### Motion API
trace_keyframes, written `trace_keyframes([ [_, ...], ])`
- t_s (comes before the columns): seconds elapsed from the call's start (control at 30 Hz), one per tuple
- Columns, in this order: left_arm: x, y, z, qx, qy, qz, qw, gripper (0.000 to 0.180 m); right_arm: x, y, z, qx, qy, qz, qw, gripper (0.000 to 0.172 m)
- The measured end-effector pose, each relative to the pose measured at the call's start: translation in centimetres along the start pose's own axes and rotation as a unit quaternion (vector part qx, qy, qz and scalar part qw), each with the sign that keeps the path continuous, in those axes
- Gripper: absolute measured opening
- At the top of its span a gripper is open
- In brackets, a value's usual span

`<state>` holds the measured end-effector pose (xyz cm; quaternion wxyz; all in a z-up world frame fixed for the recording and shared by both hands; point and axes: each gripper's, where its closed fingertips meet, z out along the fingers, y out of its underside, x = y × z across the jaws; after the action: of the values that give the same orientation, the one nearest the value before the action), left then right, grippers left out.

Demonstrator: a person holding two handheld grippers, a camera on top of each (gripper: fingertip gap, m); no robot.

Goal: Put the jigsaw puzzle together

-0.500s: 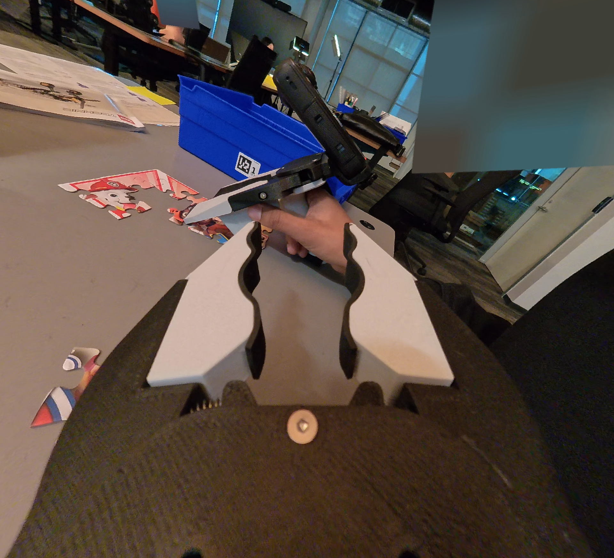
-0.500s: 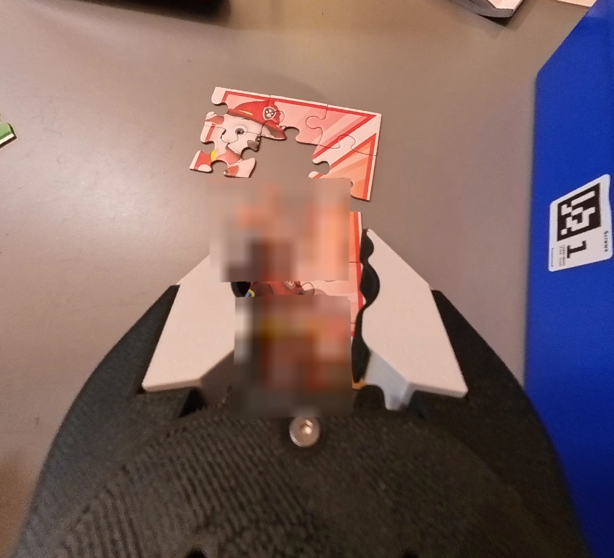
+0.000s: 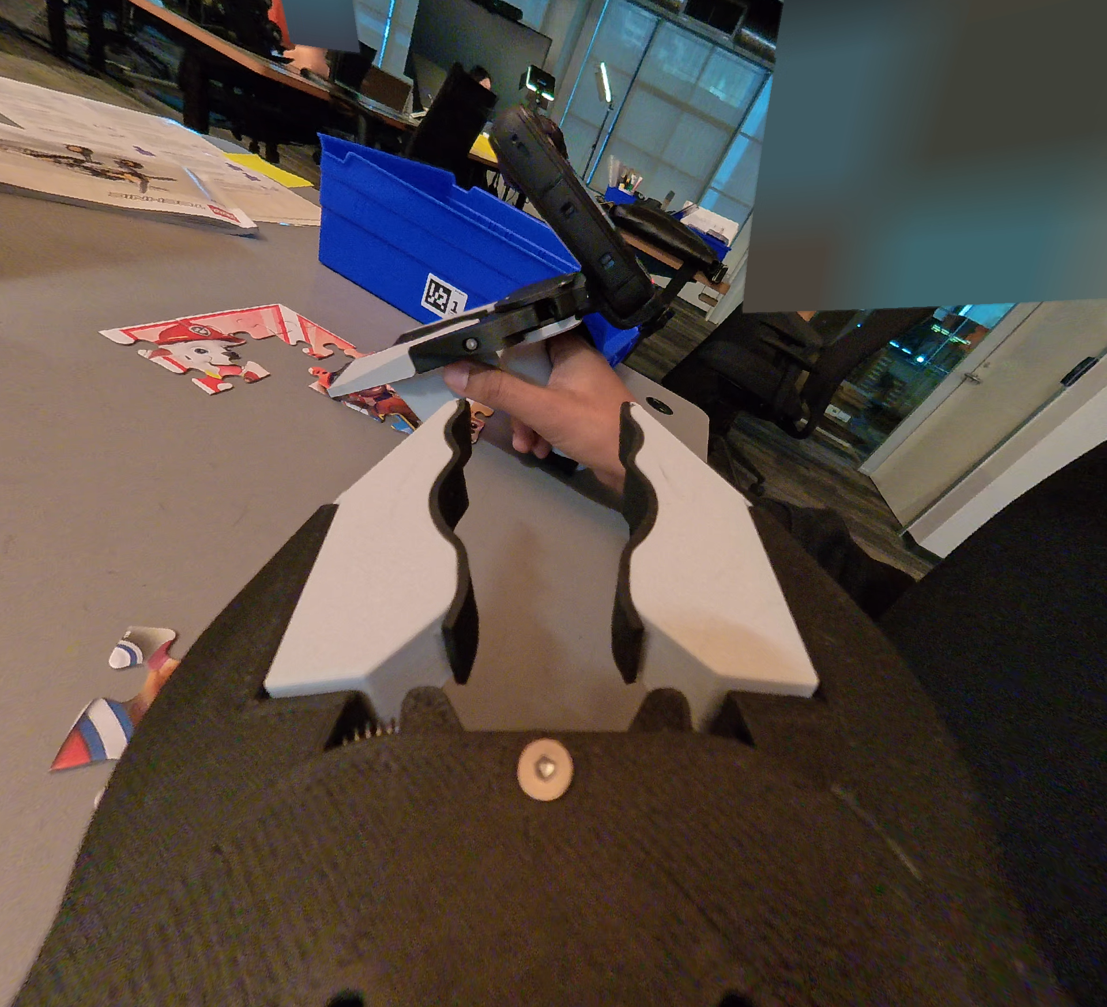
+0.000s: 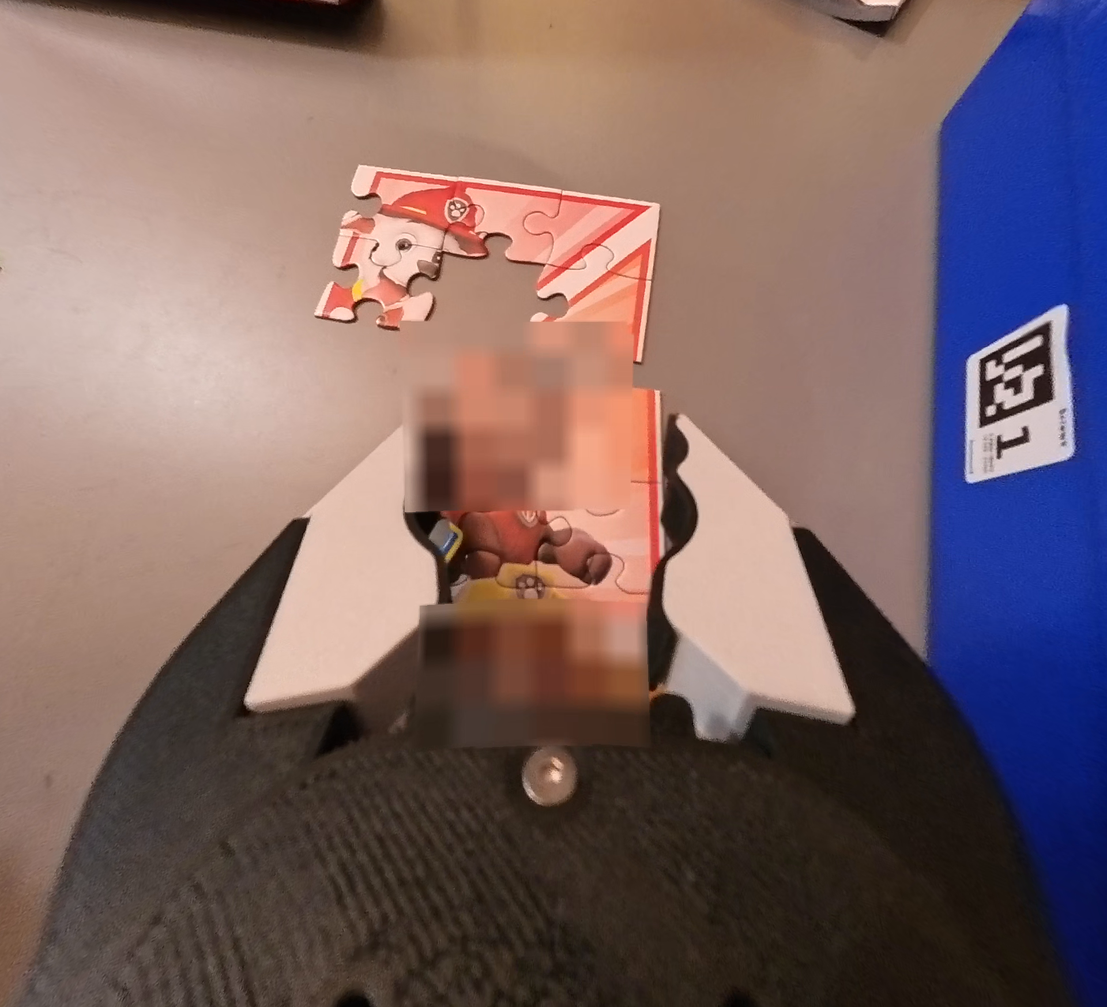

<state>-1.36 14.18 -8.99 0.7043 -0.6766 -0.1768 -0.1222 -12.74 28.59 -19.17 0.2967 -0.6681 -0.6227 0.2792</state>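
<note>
Right wrist view: right gripper (image 4: 539, 439) spread wide, straddling lower puzzle section (image 4: 575, 553) flat on table (image 4: 180, 379), apparently unpinched | left gripper (image 3: 542, 427) parted, empty, hovering.

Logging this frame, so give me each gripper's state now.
Left gripper: open, empty.
Right gripper: open, over the puzzle section lying on the table.
</note>
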Motion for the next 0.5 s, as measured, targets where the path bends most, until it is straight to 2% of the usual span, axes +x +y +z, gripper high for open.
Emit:
trace_keyframes([
  [0.2, 0.02, 0.01, 0.0, 0.0, 0.001, 0.0, 1.0, 0.047, 0.26, 0.09, -0.06, 0.0, 0.008, 0.001, 1.0, 0.07],
  [0.27, 0.03, 0.0, 0.0, -0.001, 0.001, 0.0, 1.0, 0.047, 0.23, 0.09, -0.11, 0.001, 0.008, 0.0, 1.0, 0.064],
  [0.5, 0.07, -0.02, -0.03, 0.001, 0.001, 0.002, 1.0, 0.047, 0.2, 0.12, -0.17, 0.0, 0.004, -0.001, 1.0, 0.064],
])
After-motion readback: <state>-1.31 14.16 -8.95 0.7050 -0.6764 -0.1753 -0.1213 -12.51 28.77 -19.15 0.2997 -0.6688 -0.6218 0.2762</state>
